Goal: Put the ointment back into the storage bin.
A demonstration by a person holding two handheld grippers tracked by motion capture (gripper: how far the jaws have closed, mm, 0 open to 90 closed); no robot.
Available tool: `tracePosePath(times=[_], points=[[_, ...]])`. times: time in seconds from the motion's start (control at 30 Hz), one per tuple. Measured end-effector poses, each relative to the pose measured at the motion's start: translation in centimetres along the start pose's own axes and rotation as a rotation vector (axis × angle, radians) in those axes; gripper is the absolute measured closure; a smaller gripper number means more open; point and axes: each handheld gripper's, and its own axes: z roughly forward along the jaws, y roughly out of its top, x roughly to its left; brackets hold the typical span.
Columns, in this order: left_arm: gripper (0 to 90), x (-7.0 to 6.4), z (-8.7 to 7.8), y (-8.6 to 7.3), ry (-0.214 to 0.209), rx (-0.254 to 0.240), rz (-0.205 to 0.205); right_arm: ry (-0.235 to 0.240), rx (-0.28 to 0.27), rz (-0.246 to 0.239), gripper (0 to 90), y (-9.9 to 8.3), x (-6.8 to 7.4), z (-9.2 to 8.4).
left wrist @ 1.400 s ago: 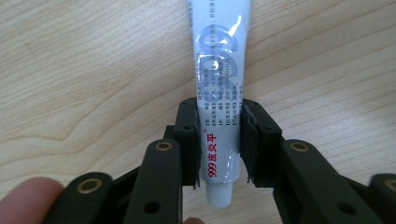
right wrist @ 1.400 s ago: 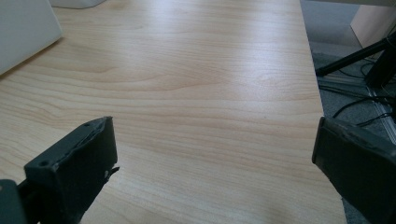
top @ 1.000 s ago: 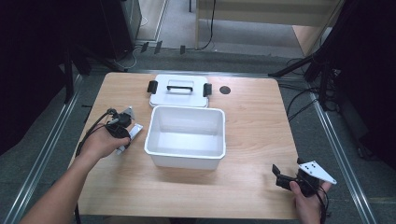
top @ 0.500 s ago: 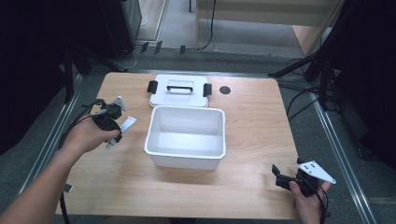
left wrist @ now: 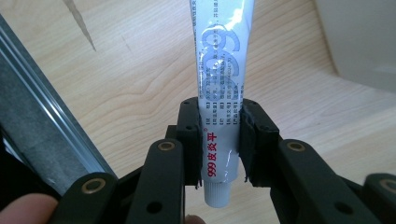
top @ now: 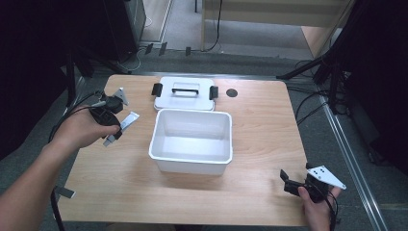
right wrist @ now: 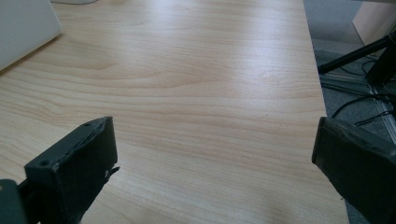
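My left gripper (top: 115,129) is shut on a white ointment tube (top: 121,126) with blue and red print, lifted above the table's left side, left of the white bin (top: 192,164). In the left gripper view the tube (left wrist: 219,84) stands between the two black pads (left wrist: 191,135), cap end toward the camera, and my left gripper (left wrist: 218,140) clamps it near the cap. My right gripper (top: 288,182) rests at the table's front right corner, and in the right gripper view that gripper (right wrist: 212,154) has its jaws wide open over bare wood.
The open white bin sits mid-table. Its lid (top: 184,94) with black clips lies flat behind it. A dark round hole (top: 232,93) marks the tabletop at the back right. The bin's wall (left wrist: 364,42) is close on the right of the held tube. Cables trail off the left table edge.
My left hand has risen with the tube and shifted slightly left and back, away from the tabletop. The right gripper has stayed put.
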Motion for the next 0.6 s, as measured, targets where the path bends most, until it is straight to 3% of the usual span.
tracePosePath(times=[0.43,0.6], points=[[73.1,-2.2,-4.7,1.4,0.019,-0.030,0.053,0.002,0.001,0.000,0.0,0.0,0.0,0.0],[73.1,-2.9,-5.5,1.9,0.010,-0.035,0.079,0.002,0.004,0.002,0.0,0.0,0.0,0.0]])
